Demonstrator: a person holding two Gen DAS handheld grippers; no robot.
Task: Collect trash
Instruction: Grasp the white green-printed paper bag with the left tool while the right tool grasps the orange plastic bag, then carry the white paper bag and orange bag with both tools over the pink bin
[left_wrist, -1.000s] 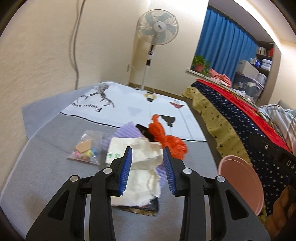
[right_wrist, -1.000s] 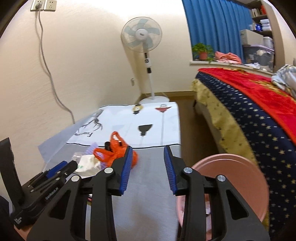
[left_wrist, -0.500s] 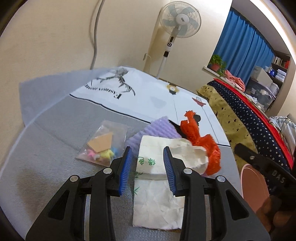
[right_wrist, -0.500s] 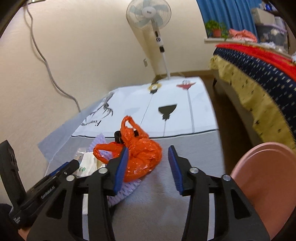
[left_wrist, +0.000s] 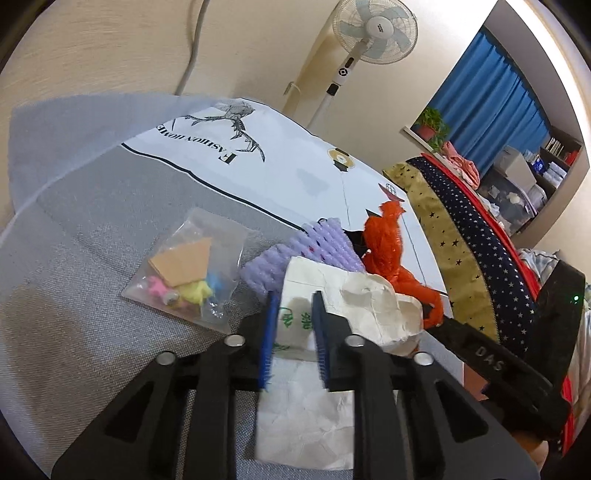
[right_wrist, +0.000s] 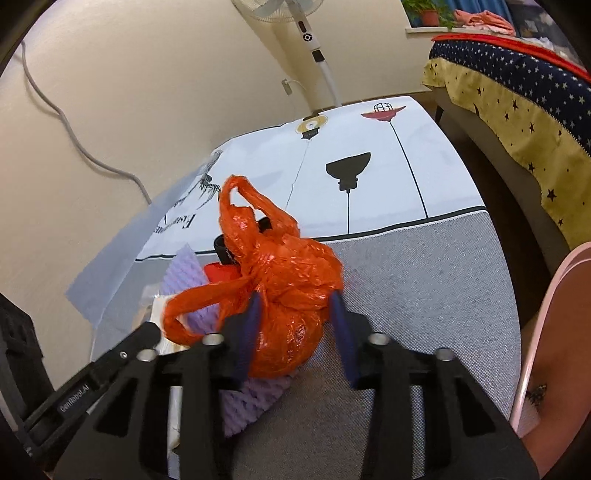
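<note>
Trash lies heaped on a grey cloth (left_wrist: 81, 229) spread on the floor, seen from two gripper cameras. In the left wrist view, the left gripper (left_wrist: 293, 328) fills the lower centre of the frame, its blue-padded fingers narrowed around the upper edge of a folded white paper bag (left_wrist: 295, 321) with green print; whether the pads actually press the paper cannot be told. Crumpled white paper (left_wrist: 376, 306) sits just right of it. Left of centre lies a clear plastic pouch (left_wrist: 188, 273) holding small coloured bits, and behind the paper is a ridged lilac foam sheet (left_wrist: 314, 251). In the right wrist view, the right gripper (right_wrist: 295, 332) is at lower centre, fingers spread wide on either side of a knotted orange plastic bag (right_wrist: 284, 288), with a gap at the right pad. The bag rests on the lilac foam. A pink bin (right_wrist: 535, 332) shows at the right edge, and a standing fan (left_wrist: 373, 26) stands at the upper centre of the left view.
</note>
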